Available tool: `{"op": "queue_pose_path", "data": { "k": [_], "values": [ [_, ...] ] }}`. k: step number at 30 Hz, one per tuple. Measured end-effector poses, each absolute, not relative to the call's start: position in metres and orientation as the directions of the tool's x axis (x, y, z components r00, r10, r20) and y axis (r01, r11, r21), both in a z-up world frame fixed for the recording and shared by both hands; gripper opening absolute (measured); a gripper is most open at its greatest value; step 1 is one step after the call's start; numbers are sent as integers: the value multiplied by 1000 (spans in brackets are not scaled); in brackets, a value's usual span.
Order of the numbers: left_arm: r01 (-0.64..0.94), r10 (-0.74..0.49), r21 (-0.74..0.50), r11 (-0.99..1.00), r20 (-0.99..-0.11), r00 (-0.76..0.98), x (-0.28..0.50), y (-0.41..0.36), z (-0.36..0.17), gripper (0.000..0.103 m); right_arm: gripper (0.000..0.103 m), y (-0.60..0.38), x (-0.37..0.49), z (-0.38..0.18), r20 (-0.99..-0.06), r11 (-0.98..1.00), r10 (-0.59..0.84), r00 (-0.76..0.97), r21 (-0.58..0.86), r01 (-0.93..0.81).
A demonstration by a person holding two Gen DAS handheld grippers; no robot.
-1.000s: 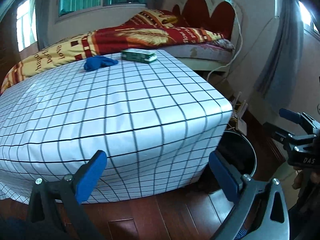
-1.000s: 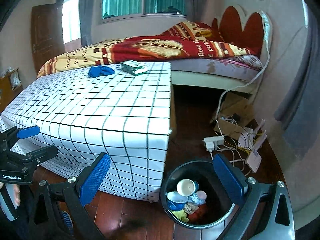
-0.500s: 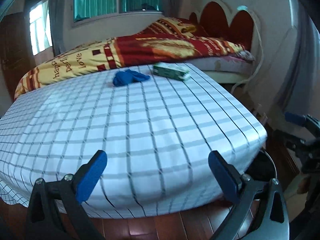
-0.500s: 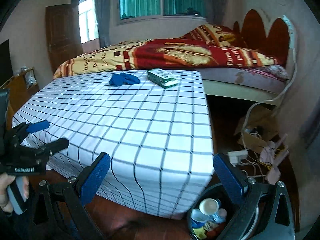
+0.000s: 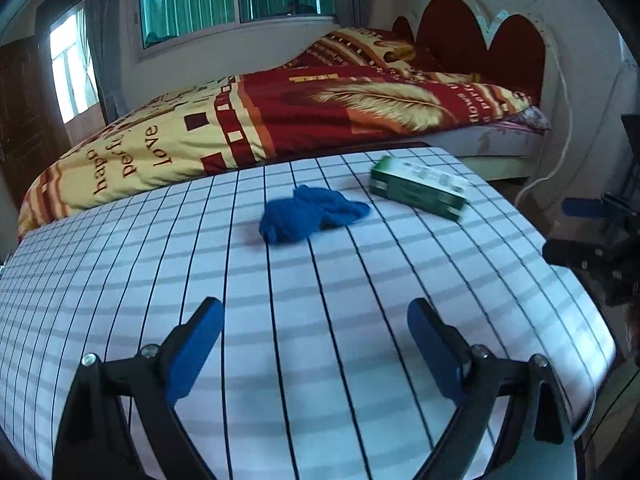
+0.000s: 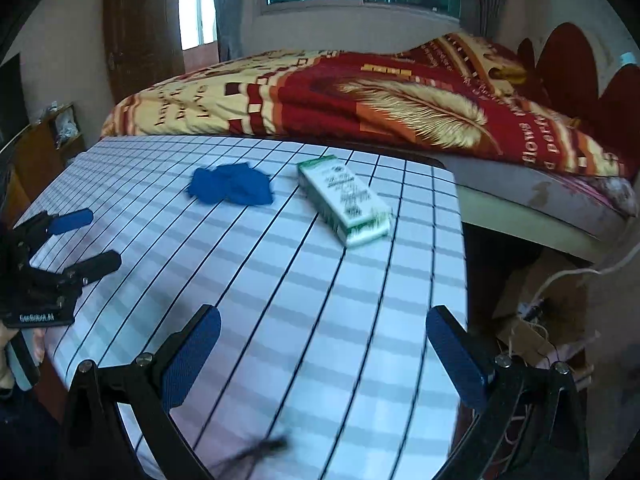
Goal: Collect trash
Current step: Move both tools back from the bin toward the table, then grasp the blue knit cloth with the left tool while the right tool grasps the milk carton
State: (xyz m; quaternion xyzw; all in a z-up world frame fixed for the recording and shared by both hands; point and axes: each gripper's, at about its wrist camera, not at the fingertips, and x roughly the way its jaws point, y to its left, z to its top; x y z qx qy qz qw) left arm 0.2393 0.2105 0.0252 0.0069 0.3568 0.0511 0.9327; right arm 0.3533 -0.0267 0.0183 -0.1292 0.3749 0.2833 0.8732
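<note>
A crumpled blue cloth (image 5: 310,214) and a green-and-white carton (image 5: 418,188) lie on the far part of a table with a white checked cover (image 5: 320,300). The cloth (image 6: 232,184) and carton (image 6: 346,202) also show in the right wrist view. My left gripper (image 5: 316,340) is open and empty above the table's near part, short of the cloth. My right gripper (image 6: 324,344) is open and empty above the table's right near part, short of the carton. The left gripper also shows in the right wrist view (image 6: 84,238).
A bed with a red and yellow quilt (image 5: 280,120) stands behind the table, with a red headboard (image 5: 480,40). Cables, a power strip and cardboard (image 6: 536,320) lie on the floor right of the table. A wooden door (image 6: 140,32) is at the far left.
Both grippers have risen from near the floor and moved forward over the table. The black bin with trash has dropped out of view. Both stay open.
</note>
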Motion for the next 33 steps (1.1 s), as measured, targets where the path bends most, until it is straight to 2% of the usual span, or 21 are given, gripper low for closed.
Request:
{"op": "queue_pose_path", "data": {
  "k": [5,7,15,16,18,19,20,23,33],
  "values": [
    [-90,89,37,995,-710,699,301,238,8,93,103,8,419,2,-769,797,356,531,-47,-602],
    [-89,84,31,996,-729,679,319,242,1,89,103,19,441,-7,-787,792,337,517,-59,-607],
    [-41,62,47,998,-765,641,364,233,-21,84,90,37,486,-34,-821,799,321,472,-33,-601],
    [-36,61,50,998,-773,631,367,231,-24,80,87,39,488,-36,-823,798,325,467,-27,-602],
    [-25,64,61,998,-783,619,374,228,-27,74,71,41,489,-38,-825,798,324,463,-25,-602],
    [-20,60,60,998,-781,622,374,226,-26,60,65,41,488,-39,-828,800,322,460,-22,-599],
    [-15,51,53,998,-779,625,373,225,-26,51,64,40,486,-39,-826,805,323,462,-17,-593],
    [-7,44,50,999,-777,628,371,222,-24,41,62,41,478,-38,-824,805,311,473,-36,-592],
    [29,21,56,998,-721,692,324,208,9,39,58,23,430,-18,-784,810,346,515,-28,-586]
  ]
}}
